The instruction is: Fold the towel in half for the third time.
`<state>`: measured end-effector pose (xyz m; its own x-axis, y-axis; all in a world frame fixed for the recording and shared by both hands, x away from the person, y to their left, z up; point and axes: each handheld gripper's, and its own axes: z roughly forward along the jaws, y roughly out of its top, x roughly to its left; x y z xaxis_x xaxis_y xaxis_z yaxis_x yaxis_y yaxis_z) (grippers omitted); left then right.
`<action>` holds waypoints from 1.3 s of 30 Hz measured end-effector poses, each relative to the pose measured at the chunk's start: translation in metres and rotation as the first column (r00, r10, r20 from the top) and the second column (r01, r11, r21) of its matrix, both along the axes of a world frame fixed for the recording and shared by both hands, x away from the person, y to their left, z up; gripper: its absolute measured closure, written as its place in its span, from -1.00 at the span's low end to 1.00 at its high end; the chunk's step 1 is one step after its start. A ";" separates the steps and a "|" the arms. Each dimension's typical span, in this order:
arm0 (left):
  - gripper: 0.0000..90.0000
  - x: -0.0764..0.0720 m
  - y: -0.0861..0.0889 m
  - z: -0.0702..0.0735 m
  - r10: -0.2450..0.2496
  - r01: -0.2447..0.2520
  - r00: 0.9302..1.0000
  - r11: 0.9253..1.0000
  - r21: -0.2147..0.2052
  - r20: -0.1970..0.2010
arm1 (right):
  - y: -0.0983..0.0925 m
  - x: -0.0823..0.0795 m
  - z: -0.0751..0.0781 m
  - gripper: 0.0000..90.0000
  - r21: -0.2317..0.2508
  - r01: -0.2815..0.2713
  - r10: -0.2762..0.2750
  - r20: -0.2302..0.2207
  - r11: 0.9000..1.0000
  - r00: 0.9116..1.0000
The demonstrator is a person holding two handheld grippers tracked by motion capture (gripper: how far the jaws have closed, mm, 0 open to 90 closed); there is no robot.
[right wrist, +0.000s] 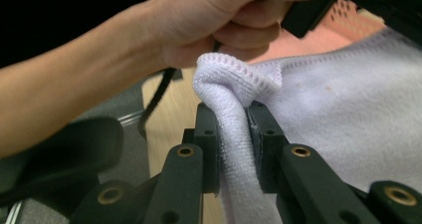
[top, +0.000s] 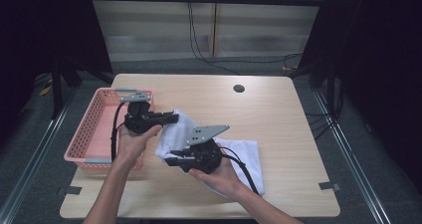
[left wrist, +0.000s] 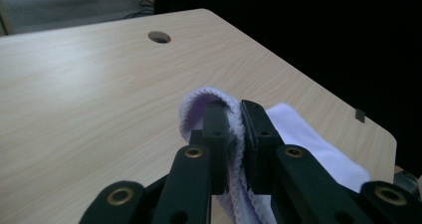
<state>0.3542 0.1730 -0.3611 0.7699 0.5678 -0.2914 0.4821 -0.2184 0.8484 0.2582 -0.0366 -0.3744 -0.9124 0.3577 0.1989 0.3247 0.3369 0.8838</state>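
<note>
White towel (top: 184,129) hangs between our two claws, one hemmed edge clamped in the left claw (left wrist: 235,134) and another bunched fold clamped in the right claw (right wrist: 234,134), both jaws pressed tight on cloth. Beyond the right claw the rest of it trails down onto the tabletop (top: 278,109) (part still lies flat there). Just behind the left claw sits the pink basket (top: 87,134), which we judge to be where it may go. So we reckon the pick-up is done; lifting it clear and placing or folding it remains.
</note>
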 end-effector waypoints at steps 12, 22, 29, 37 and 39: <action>0.82 0.005 -0.024 -0.014 -0.018 0.019 1.000 1.000 0.025 -0.006 | -0.012 -0.002 -0.011 0.73 0.050 0.043 -0.042 -0.018 0.998 0.999; 0.80 0.014 -0.073 -0.032 -0.078 0.080 0.996 0.995 0.054 -0.042 | -0.067 -0.011 -0.030 0.69 0.015 0.129 -0.128 -0.055 0.992 0.990; 0.80 0.019 -0.109 -0.055 -0.112 0.119 0.990 0.989 0.083 -0.089 | -0.098 -0.018 -0.047 0.55 0.003 0.192 -0.191 -0.079 0.981 0.978; 0.76 0.014 -0.136 -0.075 -0.159 0.173 0.980 0.978 0.119 -0.121 | -0.125 -0.030 -0.073 0.51 -0.059 0.221 -0.226 -0.122 0.974 0.966; 0.74 0.014 -0.143 -0.080 -0.170 0.186 0.976 0.976 0.114 -0.135 | -0.132 -0.034 -0.077 0.49 -0.074 0.229 -0.237 -0.134 0.971 0.962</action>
<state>0.3686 0.0299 -0.4409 0.8244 0.4627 -0.3260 0.5254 -0.4114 0.7448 0.2245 -0.1682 -0.4516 -0.7667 0.5717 0.2921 0.5196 0.2855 0.8053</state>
